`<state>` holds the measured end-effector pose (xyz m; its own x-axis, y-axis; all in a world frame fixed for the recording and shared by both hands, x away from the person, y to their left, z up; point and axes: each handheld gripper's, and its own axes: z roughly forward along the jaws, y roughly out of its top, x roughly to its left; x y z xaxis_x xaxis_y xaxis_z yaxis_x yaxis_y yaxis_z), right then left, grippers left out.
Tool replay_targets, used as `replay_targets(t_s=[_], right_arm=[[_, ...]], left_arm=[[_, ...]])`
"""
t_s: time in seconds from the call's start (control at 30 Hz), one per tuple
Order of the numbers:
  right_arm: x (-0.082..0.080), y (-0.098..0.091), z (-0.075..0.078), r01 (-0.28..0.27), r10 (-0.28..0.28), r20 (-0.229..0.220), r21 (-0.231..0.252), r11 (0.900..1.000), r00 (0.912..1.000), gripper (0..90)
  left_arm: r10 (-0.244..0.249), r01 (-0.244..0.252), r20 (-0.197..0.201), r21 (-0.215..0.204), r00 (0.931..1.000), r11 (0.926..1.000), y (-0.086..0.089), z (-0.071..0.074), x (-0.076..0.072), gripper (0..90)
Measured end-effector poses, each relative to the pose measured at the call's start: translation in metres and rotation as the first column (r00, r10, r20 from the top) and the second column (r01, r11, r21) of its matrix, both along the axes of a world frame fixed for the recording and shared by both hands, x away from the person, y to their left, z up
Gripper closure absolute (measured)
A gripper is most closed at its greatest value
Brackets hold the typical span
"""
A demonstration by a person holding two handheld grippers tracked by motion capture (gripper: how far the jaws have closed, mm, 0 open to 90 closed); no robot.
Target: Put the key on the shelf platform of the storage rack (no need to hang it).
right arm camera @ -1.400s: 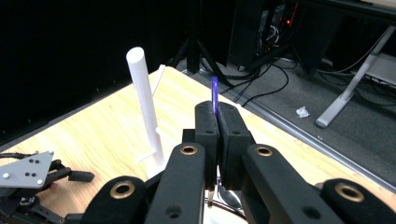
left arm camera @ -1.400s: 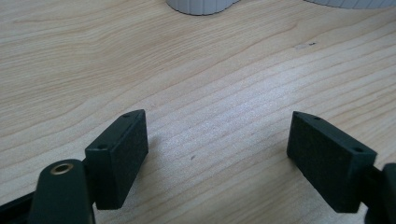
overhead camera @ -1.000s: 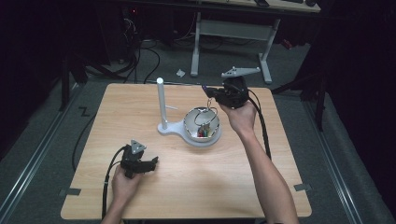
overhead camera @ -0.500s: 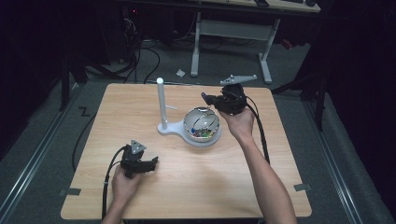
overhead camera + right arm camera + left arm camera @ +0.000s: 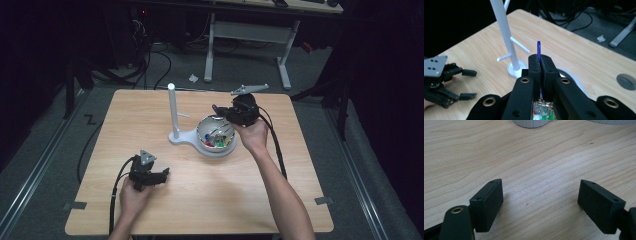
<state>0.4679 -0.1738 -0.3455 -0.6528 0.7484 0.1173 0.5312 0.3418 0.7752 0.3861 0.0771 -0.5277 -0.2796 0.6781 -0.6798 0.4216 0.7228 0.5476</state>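
Dark room, grey floor (image 5: 45, 135), white-legged desk (image 5: 250, 30), floor cables (image 5: 150, 55)

Light wooden tabletop (image 5: 150, 115) evenly lit from above, surroundings nearly black. Soft shadows under the left gripper's jaws. Shiny metal bowl (image 5: 216, 135) glints. High view soft, grainy; right gripper view's near jaws slightly blurred.

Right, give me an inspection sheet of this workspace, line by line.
Surface: light wooden table, bare wood between the left gripper's jaws.
Job's things: white peg stand upright; shiny bowl of small coloured pieces on its base.
Clutter: nothing seen on the table.
Grippers: left gripper open, low over the table; right gripper shut on thin blue piece above the bowl.
Cables: black cable trails from each gripper.
Surroundings: dark room, desk frame, floor cables.
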Motion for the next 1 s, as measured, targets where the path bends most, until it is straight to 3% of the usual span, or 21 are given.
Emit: replay_targets(t_s=[0.23,0.7,1.0], right_arm=[[0.003,0.002,-0.024,-0.003,0.002,-0.052,-0.026,0.9997,0.9986,88.5],[0.003,-0.003,-0.062,0.012,-0.014,-0.127,-0.015,0.9998,0.9918,88.4],[0.006,-0.006,-0.083,0.034,-0.036,-0.15,-0.015,0.9993,0.9881,88.3]], left_arm=[[-0.008,0.008,0.005,0.011,1.0,0.9999,0.001,0.0,0.0,20.8],[-0.008,0.008,0.005,0.006,1.0,1.0,0.0,0.0,0.0,20.8],[-0.007,0.007,0.005,0.006,1.0,1.0,0.0,0.0,0.0,20.8]])
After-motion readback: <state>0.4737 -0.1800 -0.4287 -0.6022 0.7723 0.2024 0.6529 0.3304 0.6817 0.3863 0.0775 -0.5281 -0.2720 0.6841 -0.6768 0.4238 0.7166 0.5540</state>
